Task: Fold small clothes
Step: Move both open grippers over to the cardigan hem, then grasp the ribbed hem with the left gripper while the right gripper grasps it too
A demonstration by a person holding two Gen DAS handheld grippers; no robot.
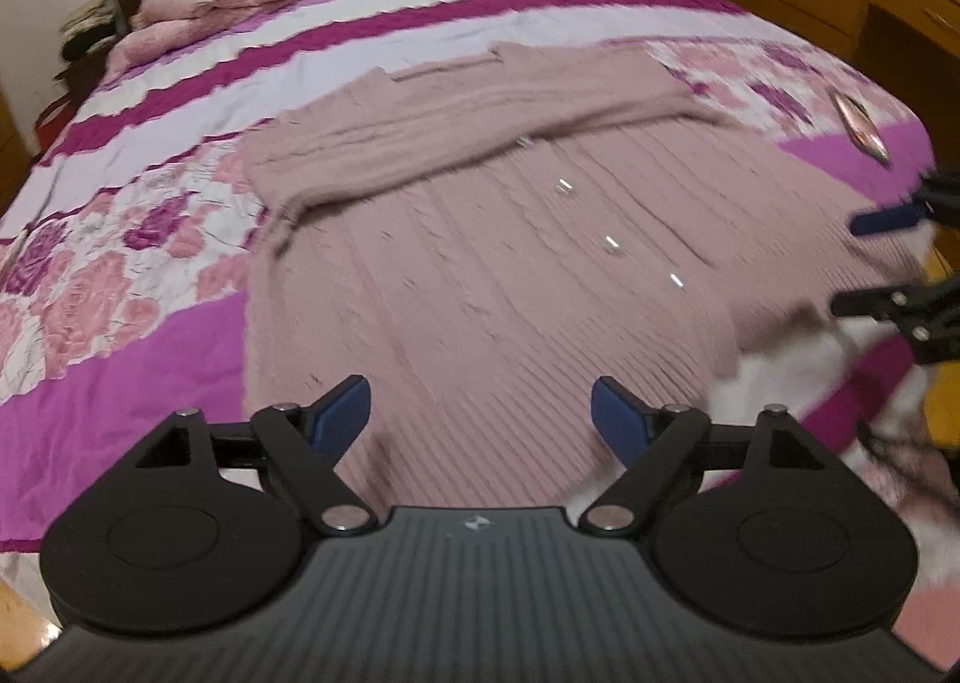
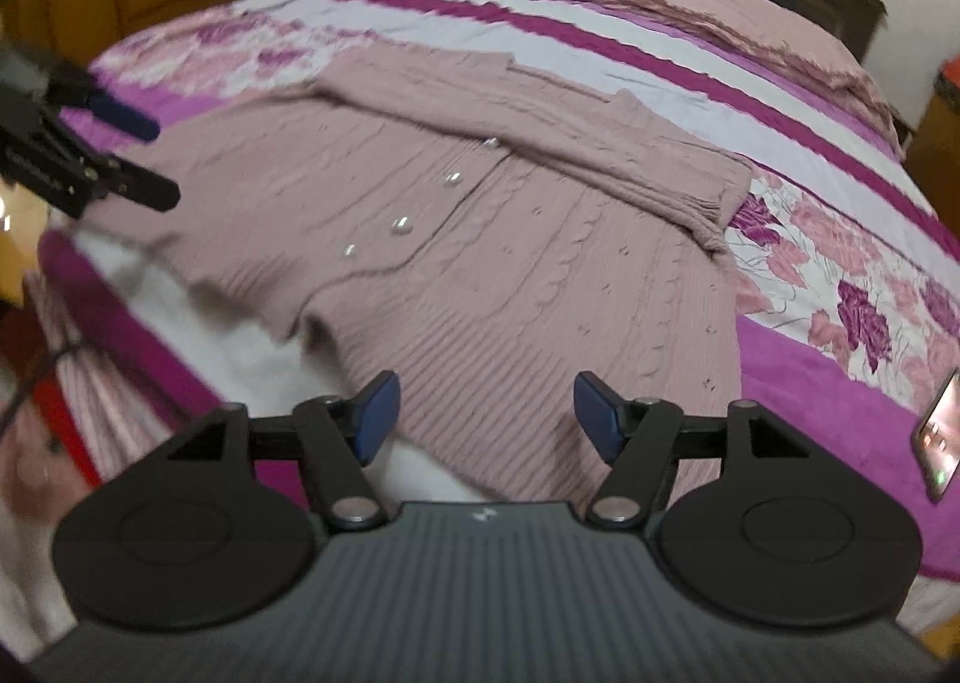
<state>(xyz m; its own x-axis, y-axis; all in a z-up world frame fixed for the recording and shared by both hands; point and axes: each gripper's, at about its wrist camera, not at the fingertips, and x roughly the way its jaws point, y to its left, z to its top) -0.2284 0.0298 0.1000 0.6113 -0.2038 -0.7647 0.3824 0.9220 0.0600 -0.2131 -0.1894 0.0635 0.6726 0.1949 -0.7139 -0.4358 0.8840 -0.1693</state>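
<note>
A pink knit cardigan (image 1: pixel 480 275) lies flat on the bed (image 1: pixel 150 359), its buttons (image 1: pixel 612 245) running in a line down the front and both sleeves (image 1: pixel 480 107) folded across the chest. The left gripper (image 1: pixel 480 413) hangs over the hem, blue pads (image 1: pixel 342 413) spread wide with nothing between them. The right gripper (image 1: pixel 882 263) pokes in from the right edge, also apart. A phone (image 1: pixel 858 128) rests on the quilt near the far right.

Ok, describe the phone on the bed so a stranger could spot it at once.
Start at the bed's floral quilt. The pink cardigan lies on it; the phone sits apart, on the magenta band beside the cardigan's hem. It is the only hard, glossy thing there, with its screen lit.
</note>
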